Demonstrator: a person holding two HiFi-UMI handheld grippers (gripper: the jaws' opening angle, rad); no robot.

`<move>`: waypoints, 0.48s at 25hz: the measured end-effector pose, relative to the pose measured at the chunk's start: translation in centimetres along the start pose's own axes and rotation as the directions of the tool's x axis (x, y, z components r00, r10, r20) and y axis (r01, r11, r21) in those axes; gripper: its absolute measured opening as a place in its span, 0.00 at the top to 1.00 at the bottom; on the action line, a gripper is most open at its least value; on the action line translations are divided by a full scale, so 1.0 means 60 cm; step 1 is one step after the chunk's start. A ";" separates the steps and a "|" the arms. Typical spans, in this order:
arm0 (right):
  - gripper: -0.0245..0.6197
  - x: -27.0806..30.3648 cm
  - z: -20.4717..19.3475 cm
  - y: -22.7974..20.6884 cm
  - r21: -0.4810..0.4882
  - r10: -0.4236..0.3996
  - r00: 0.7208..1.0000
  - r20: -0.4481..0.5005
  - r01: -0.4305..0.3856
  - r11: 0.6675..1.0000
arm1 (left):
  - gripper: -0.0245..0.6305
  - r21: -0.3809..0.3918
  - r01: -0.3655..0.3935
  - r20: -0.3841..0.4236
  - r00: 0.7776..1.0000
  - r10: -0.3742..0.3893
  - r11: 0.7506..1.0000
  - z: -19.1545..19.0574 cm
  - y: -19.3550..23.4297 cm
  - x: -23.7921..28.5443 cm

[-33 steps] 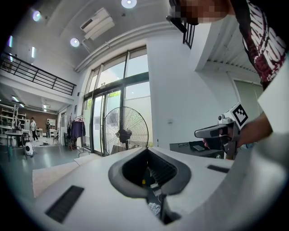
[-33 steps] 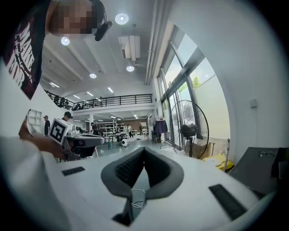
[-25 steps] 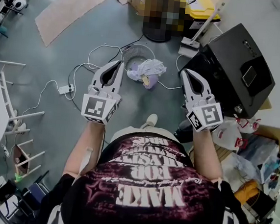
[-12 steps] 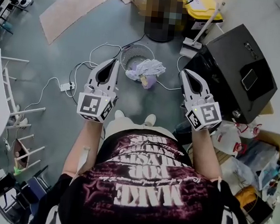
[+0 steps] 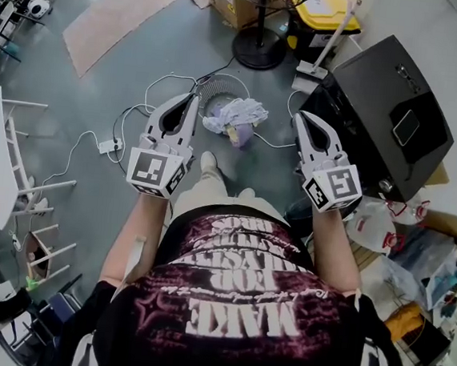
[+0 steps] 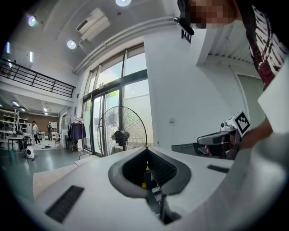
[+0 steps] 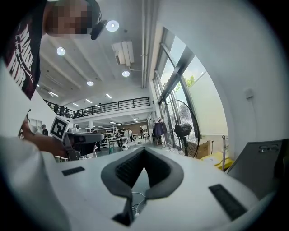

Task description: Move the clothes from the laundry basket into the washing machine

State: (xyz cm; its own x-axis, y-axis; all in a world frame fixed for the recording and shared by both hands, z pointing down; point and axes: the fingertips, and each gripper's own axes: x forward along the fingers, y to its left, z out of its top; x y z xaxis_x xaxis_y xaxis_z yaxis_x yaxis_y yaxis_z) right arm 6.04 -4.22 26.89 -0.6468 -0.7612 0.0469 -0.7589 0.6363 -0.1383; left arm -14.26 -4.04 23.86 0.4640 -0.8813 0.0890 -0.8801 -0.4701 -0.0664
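Both tongs are held level in front of the body, well above the floor.

- **Left tongs** point(image 5: 190, 100): the tips are seen pressed together, with nothing between them.
- **Right tongs** point(image 5: 302, 118): these are likewise closed and empty.
- **Clothes** point(image 5: 237, 113): a pale bundle with a lilac piece is heaped in and over the rim of the wire laundry basket point(image 5: 214, 80). The basket sits on the floor ahead, between the two tongs as seen in the head view.
- **Washing machine** point(image 5: 373, 96): the black machine stands to the right, near the basket. Its lid appears down, though this cannot be confirmed.

Risks noted:
- White cables point(image 5: 168, 76) are looped on the floor just beside the basket and run towards a power strip point(image 5: 107, 144). A shoe point(image 5: 208, 162) is placed not far from them. A snag or trip is judged possible if the basket is approached from the left.
- The basket looks light and may be tipped or dragged if the bundle is pulled sideways.
- Cloth draped over the rim may be dropped on the way if only a thin fold is pinched.
- With the tips closed, the cloth would merely be pushed, not taken, unless the tongs are opened first.
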 end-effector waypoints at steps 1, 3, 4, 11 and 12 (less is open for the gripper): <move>0.96 0.004 0.000 -0.002 -0.002 -0.003 1.000 -0.001 0.003 1.000 | 0.96 0.000 0.000 0.000 1.000 0.000 1.000 -0.002 0.003 0.002; 0.96 0.015 -0.001 -0.006 -0.005 -0.007 1.000 -0.003 0.007 1.000 | 0.96 -0.004 -0.006 -0.002 1.000 0.006 1.000 -0.010 0.016 0.007; 0.96 0.022 -0.002 -0.006 -0.007 -0.006 1.000 -0.007 0.006 1.000 | 0.96 -0.010 -0.011 -0.005 1.000 0.011 1.000 -0.015 0.023 0.010; 0.96 0.058 -0.036 0.003 -0.017 0.013 0.997 -0.076 -0.015 1.000 | 0.96 -0.060 -0.019 -0.028 0.999 0.018 0.998 -0.063 0.056 0.036; 0.95 0.066 -0.040 0.004 -0.017 0.016 0.996 -0.085 -0.017 1.000 | 0.96 -0.059 -0.018 -0.032 0.999 0.016 0.998 -0.067 0.061 0.040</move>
State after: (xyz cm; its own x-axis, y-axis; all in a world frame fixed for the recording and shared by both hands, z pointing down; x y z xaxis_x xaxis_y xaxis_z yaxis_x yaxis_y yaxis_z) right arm 3.14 -6.78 29.44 -0.6629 -0.7375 0.1288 -0.7487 0.6516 -0.1223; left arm -16.80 -7.68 27.85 0.4460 -0.8870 0.1200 -0.8929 -0.4502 -0.0092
